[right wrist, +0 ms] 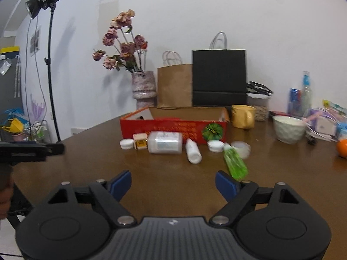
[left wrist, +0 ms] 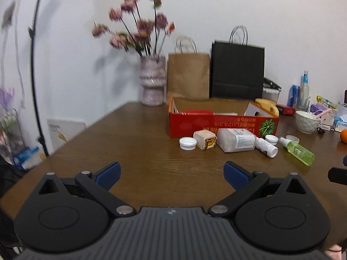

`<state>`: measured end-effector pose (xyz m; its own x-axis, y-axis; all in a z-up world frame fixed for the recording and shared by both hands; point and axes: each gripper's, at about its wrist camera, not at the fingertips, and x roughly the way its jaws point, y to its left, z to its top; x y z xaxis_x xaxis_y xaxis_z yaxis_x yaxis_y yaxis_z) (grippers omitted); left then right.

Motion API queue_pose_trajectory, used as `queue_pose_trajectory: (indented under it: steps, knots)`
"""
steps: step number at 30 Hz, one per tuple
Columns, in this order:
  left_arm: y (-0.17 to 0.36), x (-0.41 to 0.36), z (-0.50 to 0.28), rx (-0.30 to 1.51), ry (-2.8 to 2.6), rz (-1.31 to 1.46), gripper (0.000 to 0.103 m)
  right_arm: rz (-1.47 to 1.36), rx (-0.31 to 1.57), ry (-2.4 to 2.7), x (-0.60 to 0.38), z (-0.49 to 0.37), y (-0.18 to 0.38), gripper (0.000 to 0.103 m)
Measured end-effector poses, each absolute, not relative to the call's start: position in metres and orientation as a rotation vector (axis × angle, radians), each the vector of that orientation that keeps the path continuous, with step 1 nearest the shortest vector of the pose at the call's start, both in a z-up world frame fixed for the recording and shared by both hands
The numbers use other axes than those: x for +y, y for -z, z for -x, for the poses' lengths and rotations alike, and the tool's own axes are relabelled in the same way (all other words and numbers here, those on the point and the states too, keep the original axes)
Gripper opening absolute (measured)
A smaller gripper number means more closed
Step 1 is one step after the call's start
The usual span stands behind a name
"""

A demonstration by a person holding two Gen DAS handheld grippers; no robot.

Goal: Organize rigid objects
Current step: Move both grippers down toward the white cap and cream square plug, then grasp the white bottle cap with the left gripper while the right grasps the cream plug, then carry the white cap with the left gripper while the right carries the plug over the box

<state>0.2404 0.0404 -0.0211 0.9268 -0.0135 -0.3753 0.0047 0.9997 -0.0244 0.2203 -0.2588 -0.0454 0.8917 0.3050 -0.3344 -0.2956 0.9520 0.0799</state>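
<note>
Both tools are held low over the brown wood-grain table with nothing between their blue pads: the left gripper has its jaws spread wide, and the right gripper is spread just as wide, which suggests both are only being brought up to the row of small containers ahead. That row lies along the near wall of the open red cardboard box, probably the place the pieces are meant to end up, since it sits directly behind them. Ahead and to the right of the left gripper are a white ribbed screw cap, a cream square bottle with a gold cap lying on its side, a large frosted white plastic bottle with a pale label also on its side, and a small white tube-shaped bottle touching it. The green translucent spray bottle lies nearest the right gripper, just beyond its right finger (blurred in that view), with two more white lids close behind it. Around the box stand a mottled pink vase of dried flowers, a brown paper bag, a black paper bag, a yellow mug and a white dimpled bowl; none blocks the approach, though the closely packed bottles may crowd a wide grasp.
</note>
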Motion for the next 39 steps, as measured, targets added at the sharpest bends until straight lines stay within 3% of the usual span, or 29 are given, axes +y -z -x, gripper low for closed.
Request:
queue_pose_trajectory:
  steps: [6,9,14,19,25,29,33,39]
  knots:
    - [0.024,0.033,-0.324,0.461,0.106,-0.036,0.093,0.01,0.388,-0.409,-0.228,-0.296,0.033,0.073]
    - [0.031,0.028,-0.361,0.508,0.154,-0.057,0.082,0.012,0.43,-0.469,-0.211,-0.339,0.025,0.063]
    - [0.046,0.028,-0.419,0.586,0.167,-0.023,0.068,0.067,0.502,-0.555,-0.173,-0.415,0.017,0.063]
    - [0.057,0.027,-0.459,0.651,0.217,-0.01,0.066,0.14,0.6,-0.587,-0.134,-0.477,0.018,0.062]
    - [0.068,0.031,-0.476,0.661,0.222,-0.01,0.041,0.175,0.699,-0.587,-0.109,-0.521,0.036,0.06]
    - [0.066,0.039,-0.475,0.662,0.236,0.026,0.04,0.192,0.773,-0.621,-0.101,-0.536,0.049,0.053]
    - [0.064,0.051,-0.468,0.652,0.203,0.048,0.04,0.2,0.793,-0.615,-0.096,-0.539,0.056,0.039]
    - [0.047,0.067,-0.439,0.591,0.144,0.052,0.04,0.233,0.743,-0.578,-0.09,-0.527,0.05,0.038]
